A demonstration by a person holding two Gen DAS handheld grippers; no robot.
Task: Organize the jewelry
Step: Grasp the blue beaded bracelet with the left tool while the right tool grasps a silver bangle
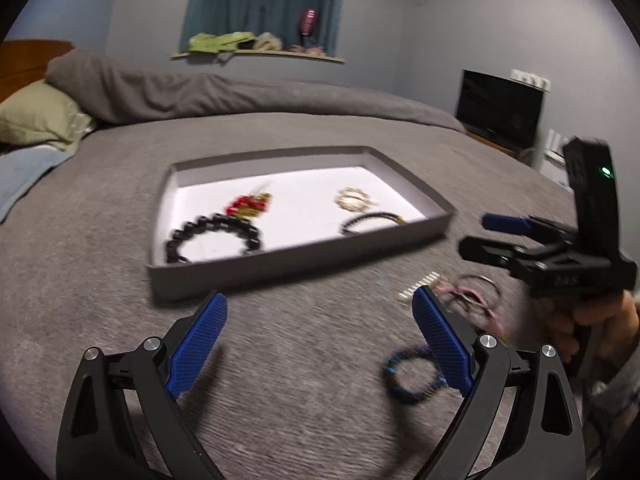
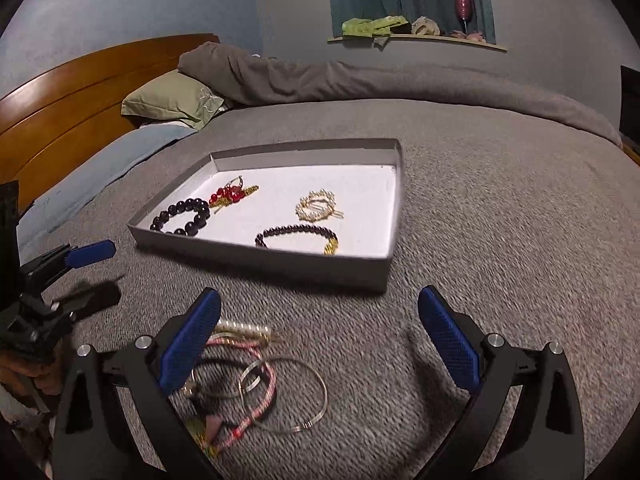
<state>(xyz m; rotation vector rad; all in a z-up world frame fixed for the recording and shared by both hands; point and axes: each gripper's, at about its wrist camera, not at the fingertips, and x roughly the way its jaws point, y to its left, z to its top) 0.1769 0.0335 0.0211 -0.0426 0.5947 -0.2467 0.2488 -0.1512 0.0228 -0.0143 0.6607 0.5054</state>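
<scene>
A shallow grey tray (image 1: 288,258) (image 2: 280,266) lies on the bed. It holds a black bead bracelet (image 1: 214,236) (image 2: 182,216), a red and gold piece (image 1: 250,205) (image 2: 230,194), a pearl clip (image 1: 354,199) (image 2: 318,206) and a dark bracelet with gold beads (image 1: 370,220) (image 2: 298,236). A blue and black bracelet (image 1: 412,374) lies by my open, empty left gripper (image 1: 320,320). A tangle of silver bangles and pink cord (image 2: 256,384) (image 1: 474,296) lies under my open, empty right gripper (image 2: 320,316).
The grey blanket (image 2: 500,200) covers the bed. A green pillow (image 2: 172,98) and a wooden headboard (image 2: 80,92) are at the left. A dark screen (image 1: 500,108) stands by the wall. A window shelf (image 2: 416,32) holds small items.
</scene>
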